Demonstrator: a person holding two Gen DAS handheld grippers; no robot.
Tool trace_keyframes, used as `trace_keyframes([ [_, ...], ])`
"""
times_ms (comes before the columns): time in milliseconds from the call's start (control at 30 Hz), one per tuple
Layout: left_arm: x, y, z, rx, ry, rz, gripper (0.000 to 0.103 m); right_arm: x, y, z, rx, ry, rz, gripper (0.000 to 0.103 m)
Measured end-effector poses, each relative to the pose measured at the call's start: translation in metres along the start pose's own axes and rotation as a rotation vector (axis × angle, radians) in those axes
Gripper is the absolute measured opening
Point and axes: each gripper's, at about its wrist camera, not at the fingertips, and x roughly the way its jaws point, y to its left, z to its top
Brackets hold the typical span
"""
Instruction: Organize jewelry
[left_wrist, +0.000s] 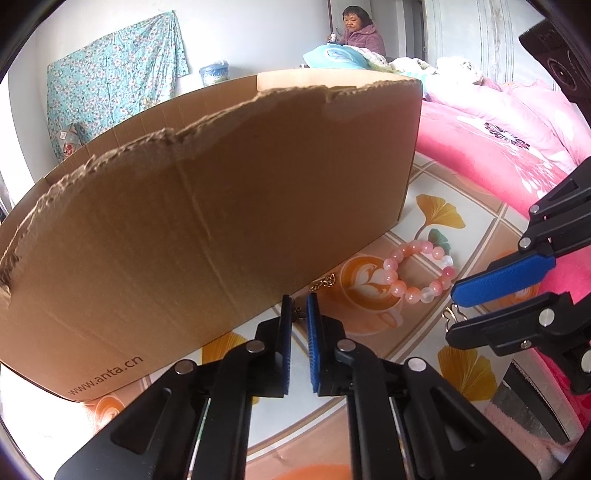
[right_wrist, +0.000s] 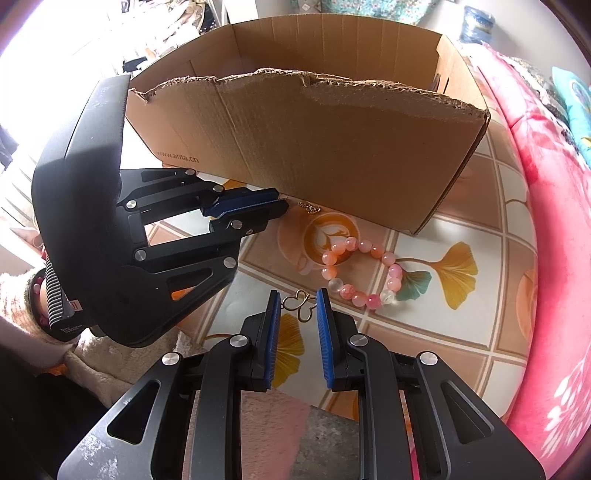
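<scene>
A pink bead bracelet (left_wrist: 419, 271) (right_wrist: 364, 275) lies on the patterned tablecloth in front of a brown cardboard box (left_wrist: 207, 221) (right_wrist: 314, 144). A thin gold chain (left_wrist: 324, 283) (right_wrist: 309, 208) lies at the box's foot. My left gripper (left_wrist: 298, 308) (right_wrist: 282, 206) sits low by the box with its jaws a narrow gap apart, a small chain piece (left_wrist: 295, 313) between them. My right gripper (right_wrist: 297, 306) (left_wrist: 452, 308) is open around a gold butterfly pendant (right_wrist: 301, 303) on the cloth, pads either side, not touching it.
A pink quilted bed (left_wrist: 509, 140) (right_wrist: 554, 221) runs along the right of the table. The tablecloth (right_wrist: 424, 332) has leaf and coffee-cup prints. A person sits at the far end of the room (left_wrist: 360, 31). A floral cloth (left_wrist: 114, 81) hangs on the wall.
</scene>
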Motion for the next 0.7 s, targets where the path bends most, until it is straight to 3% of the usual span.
trace_keyframes([
  [400,-0.023,0.016,-0.021,-0.039,0.008,-0.055,0.007,-0.011,0.009,0.0,-0.003,-0.029,-0.004,0.018],
  [700,-0.074,0.019,-0.021,-0.018,-0.091,-0.1,0.007,-0.031,0.023,0.004,-0.032,-0.088,0.004,0.018],
])
